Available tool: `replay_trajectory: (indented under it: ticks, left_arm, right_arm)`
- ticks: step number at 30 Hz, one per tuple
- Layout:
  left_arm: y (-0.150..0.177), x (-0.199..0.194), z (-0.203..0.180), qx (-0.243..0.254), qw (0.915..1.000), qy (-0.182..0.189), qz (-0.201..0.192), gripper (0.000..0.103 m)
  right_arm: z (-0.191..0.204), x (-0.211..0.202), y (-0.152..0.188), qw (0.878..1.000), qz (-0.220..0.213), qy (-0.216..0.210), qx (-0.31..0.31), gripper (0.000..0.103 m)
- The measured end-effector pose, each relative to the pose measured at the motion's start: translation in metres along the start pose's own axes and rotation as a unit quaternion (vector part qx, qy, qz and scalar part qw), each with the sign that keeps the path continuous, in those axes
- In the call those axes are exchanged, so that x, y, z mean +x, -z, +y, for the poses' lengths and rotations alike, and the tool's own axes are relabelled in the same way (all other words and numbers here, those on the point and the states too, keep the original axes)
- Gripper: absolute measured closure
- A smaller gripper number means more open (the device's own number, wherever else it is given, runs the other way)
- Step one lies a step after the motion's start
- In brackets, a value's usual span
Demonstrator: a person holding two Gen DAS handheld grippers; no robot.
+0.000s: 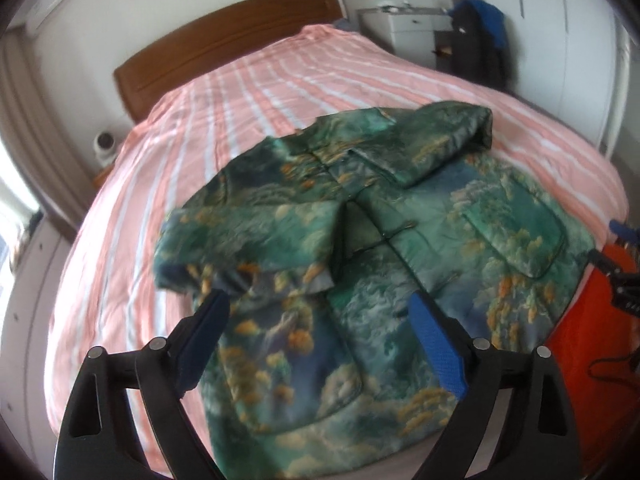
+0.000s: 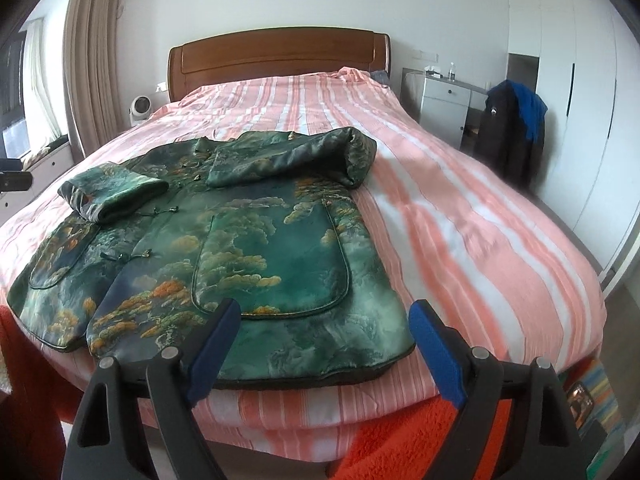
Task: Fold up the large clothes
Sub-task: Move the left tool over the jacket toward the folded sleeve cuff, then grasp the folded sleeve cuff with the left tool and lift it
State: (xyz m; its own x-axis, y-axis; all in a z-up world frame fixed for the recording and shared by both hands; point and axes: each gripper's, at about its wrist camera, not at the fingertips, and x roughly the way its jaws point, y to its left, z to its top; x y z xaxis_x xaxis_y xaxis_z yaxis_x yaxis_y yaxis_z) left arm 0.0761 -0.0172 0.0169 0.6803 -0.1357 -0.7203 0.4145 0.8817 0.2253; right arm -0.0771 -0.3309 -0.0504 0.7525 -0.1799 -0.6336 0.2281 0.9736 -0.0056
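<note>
A green patterned padded jacket [image 1: 360, 248] lies flat on the bed, front up, with both sleeves folded in across its chest. It also shows in the right wrist view [image 2: 224, 240]. My left gripper [image 1: 320, 308] is open and empty, hovering over the jacket's lower left part just below the folded left sleeve [image 1: 240, 240]. My right gripper [image 2: 326, 314] is open and empty, above the jacket's bottom hem near the large pocket [image 2: 276, 264]. The right gripper's body peeks in at the left wrist view's right edge [image 1: 624, 280].
The bed has a pink and white striped cover [image 2: 460, 220] and a wooden headboard [image 2: 280, 60]. An orange fuzzy blanket [image 2: 400, 432] hangs at the bed's foot. A white nightstand [image 2: 444, 108] and a chair with dark clothes [image 2: 512, 132] stand to the right.
</note>
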Motion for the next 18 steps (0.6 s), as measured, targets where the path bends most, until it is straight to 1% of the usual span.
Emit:
replay_trajectory:
  ticks: [2, 4, 5, 8, 9, 12, 13, 14, 15, 16, 18]
  left_arm:
    - [-0.005, 0.011, 0.0, 0.005, 1.0, 0.001, 0.006, 0.01]
    - [-0.014, 0.03, 0.003, 0.002, 0.9996, 0.021, 0.019, 0.01]
    - [-0.018, 0.035, 0.003, 0.002, 0.9995, 0.026, 0.02, 0.01]
    - [-0.029, 0.065, 0.0, 0.015, 0.9989, 0.034, 0.029, 0.01]
    - [-0.032, 0.082, -0.004, 0.03, 0.9983, 0.032, 0.038, 0.01]
    - [-0.031, 0.125, -0.012, 0.064, 0.9957, 0.001, 0.067, 0.01]
    - [-0.027, 0.149, -0.014, 0.072, 0.9934, -0.016, 0.087, 0.01]
    - [-0.025, 0.16, -0.013, 0.075, 0.992, -0.025, 0.099, 0.01]
    - [-0.019, 0.18, -0.012, 0.077, 0.9894, -0.039, 0.117, 0.01]
    - [-0.015, 0.189, -0.011, 0.078, 0.9883, -0.045, 0.123, 0.011]
    - [-0.009, 0.194, -0.006, 0.069, 0.9899, -0.038, 0.118, 0.033]
  right_arm:
    - [-0.002, 0.001, 0.001, 1.0, 0.0, -0.004, 0.007, 0.018]
    - [-0.004, 0.001, 0.002, 1.0, -0.001, -0.006, 0.01, 0.018]
    - [-0.004, 0.002, 0.002, 1.0, 0.0, -0.006, 0.01, 0.018]
    - [-0.003, 0.005, 0.002, 1.0, 0.004, -0.009, 0.011, 0.018]
    - [-0.002, 0.006, 0.002, 1.0, 0.005, -0.01, 0.01, 0.018]
    - [0.001, 0.006, 0.003, 1.0, 0.003, -0.01, 0.004, 0.018]
    - [0.002, 0.005, 0.003, 1.0, 0.002, -0.009, 0.002, 0.018]
    - [0.002, 0.005, 0.003, 1.0, 0.001, -0.009, 0.0, 0.018]
    - [0.002, 0.004, 0.003, 1.0, 0.001, -0.008, -0.001, 0.018]
    - [0.003, 0.004, 0.003, 1.0, 0.001, -0.007, -0.002, 0.018]
    - [0.004, 0.004, 0.004, 1.0, 0.001, -0.008, -0.005, 0.018]
